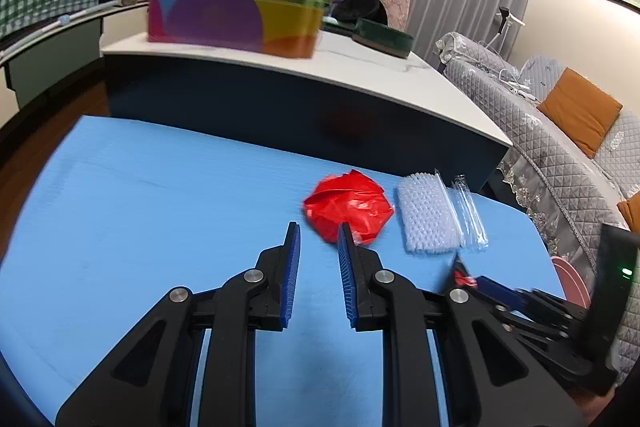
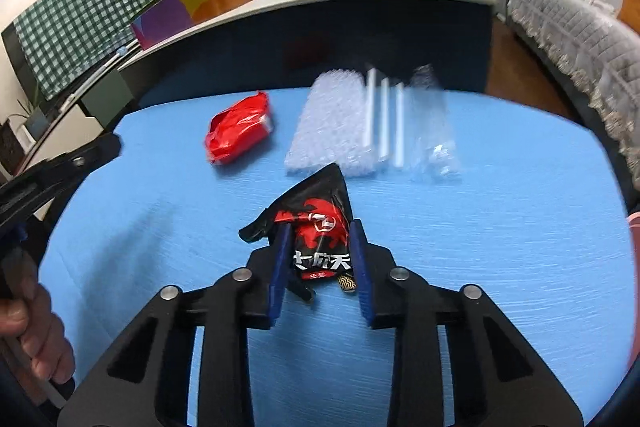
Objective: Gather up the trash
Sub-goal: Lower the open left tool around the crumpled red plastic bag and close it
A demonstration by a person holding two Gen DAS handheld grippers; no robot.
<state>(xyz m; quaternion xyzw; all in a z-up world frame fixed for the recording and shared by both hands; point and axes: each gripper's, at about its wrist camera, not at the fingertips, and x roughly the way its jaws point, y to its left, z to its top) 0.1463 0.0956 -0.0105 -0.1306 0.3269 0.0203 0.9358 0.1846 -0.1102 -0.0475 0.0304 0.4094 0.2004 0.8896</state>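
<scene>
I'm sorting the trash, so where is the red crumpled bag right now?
In the right wrist view the red crumpled bag lies on the blue table, far left, beside the bubble wrap.

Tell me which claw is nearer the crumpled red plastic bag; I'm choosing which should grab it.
Left. The left claw is open right before the crumpled red plastic bag; the right claw sits farther back, around a black-and-red snack wrapper.
</scene>
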